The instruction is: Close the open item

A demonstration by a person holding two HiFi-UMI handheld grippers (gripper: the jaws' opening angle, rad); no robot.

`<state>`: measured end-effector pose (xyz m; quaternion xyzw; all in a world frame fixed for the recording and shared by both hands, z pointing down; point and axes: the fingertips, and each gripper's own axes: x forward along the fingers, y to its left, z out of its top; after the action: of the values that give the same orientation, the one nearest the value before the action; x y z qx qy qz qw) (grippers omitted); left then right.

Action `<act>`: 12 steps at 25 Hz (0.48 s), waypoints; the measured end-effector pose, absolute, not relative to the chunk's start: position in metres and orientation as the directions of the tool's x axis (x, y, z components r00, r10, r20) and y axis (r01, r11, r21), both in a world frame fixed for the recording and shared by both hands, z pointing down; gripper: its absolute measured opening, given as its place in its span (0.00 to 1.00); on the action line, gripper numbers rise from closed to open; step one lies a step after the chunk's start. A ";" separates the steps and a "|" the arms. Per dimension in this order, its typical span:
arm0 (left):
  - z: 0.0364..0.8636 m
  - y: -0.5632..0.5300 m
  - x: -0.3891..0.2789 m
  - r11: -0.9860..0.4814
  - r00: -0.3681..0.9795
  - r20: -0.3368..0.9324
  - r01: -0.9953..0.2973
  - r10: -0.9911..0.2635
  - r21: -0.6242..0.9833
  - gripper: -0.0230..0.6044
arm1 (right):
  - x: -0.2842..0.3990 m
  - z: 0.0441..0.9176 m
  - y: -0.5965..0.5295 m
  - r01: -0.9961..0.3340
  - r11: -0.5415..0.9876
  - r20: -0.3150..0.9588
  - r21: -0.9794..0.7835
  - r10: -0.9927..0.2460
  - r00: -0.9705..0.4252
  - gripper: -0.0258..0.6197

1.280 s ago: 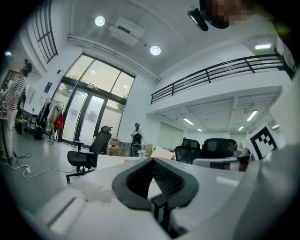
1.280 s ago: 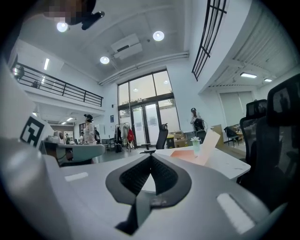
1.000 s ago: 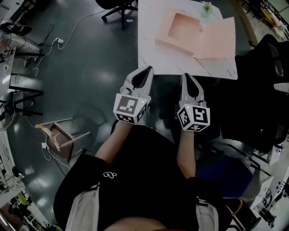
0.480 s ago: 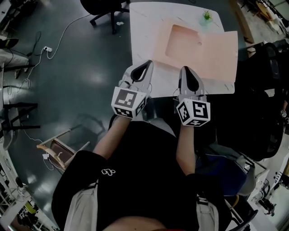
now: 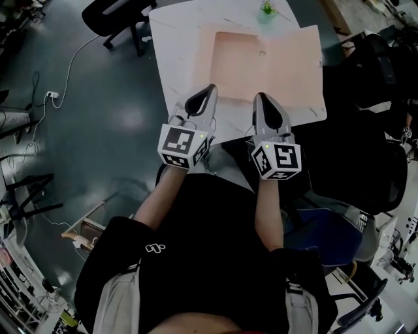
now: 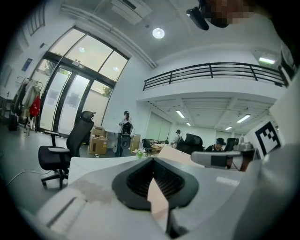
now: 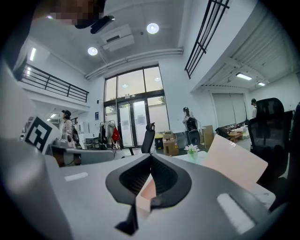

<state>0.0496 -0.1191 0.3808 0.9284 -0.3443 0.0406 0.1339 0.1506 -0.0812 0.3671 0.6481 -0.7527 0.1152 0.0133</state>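
An open pink box [image 5: 238,65] is seen on the white table [image 5: 176,45], just ahead of the left gripper [image 5: 208,89] and the right gripper [image 5: 260,98]. Its lid [image 5: 297,72] is located ahead-right of the right gripper. A small plant [image 5: 266,9] is placed farther ahead.

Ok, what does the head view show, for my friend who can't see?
Seen from above, a person in a black shirt points the left gripper and the right gripper, both shut, at the near edge of an open pink box on a white table. A small green plant stands behind it.
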 end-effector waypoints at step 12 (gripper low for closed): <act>0.389 -0.113 0.124 -0.796 0.831 0.176 -0.556 -0.527 0.240 0.01 | 0.240 0.385 -0.057 -0.984 -0.035 0.205 -0.177 -0.979 -0.002 0.11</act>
<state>0.1237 -0.1133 0.3885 0.9463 -0.2862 0.0502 0.1419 0.2401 -0.0566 0.3854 0.7062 -0.6947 0.1365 0.0089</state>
